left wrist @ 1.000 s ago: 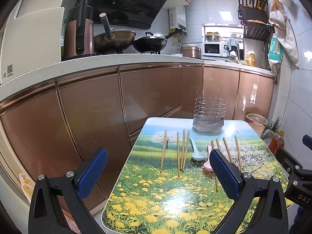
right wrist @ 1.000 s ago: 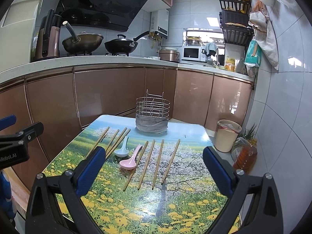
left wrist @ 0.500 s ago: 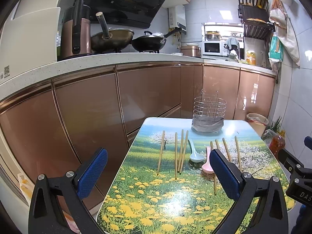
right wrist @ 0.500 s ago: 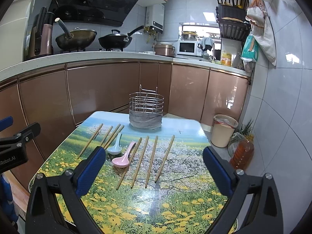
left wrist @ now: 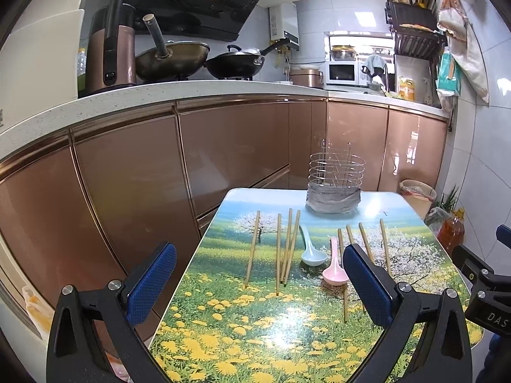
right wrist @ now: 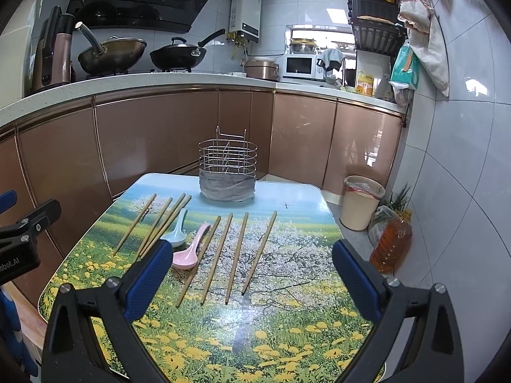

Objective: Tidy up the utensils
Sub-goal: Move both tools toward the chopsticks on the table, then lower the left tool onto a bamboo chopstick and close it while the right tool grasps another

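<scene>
Flower-printed surface [right wrist: 287,335] up front, wire utensil basket [right wrist: 227,172] at its far edge; both tongs, left [left wrist: 258,282] and right [right wrist: 252,279], hover wide open, empty; eight chopsticks [right wrist: 236,257] lie flat, blue spoon [right wrist: 177,228] and pink spoon [right wrist: 190,250] between them.

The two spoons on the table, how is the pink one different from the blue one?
The pink spoon lies nearer the grippers; the pale blue spoon lies farther back, closer to the wire basket. The pink spoon rests beside the right group of chopsticks, the blue one beside the left group. Both are short soup spoons lying flat, bowls toward the camera.
</scene>
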The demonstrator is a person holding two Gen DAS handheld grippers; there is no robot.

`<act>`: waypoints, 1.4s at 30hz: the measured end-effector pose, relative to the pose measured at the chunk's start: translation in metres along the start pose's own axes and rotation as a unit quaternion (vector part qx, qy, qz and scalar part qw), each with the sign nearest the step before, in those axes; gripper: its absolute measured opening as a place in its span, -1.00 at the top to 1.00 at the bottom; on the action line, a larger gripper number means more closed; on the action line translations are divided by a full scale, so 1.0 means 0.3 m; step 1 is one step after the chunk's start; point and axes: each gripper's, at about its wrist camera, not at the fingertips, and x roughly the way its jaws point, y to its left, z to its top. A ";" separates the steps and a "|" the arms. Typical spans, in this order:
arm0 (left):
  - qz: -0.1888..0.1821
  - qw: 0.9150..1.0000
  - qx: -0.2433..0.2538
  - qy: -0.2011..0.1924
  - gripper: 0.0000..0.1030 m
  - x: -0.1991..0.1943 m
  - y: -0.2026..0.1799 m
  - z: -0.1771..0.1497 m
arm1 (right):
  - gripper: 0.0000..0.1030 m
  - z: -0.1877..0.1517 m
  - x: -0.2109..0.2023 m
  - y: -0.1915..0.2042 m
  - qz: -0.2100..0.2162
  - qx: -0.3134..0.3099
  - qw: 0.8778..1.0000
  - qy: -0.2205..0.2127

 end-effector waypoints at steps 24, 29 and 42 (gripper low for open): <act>-0.024 0.999 -0.007 0.045 -0.99 0.130 0.007 0.122 | -0.95 0.073 0.097 -0.094 0.018 0.025 0.999 0.015; -0.026 0.998 -0.022 0.061 -0.99 0.209 0.075 0.232 | -0.95 0.164 0.125 -0.165 0.012 0.029 0.999 0.013; -0.091 0.986 0.000 0.143 -0.83 0.536 0.051 0.418 | -0.92 0.426 0.326 -0.247 0.035 0.022 0.997 0.061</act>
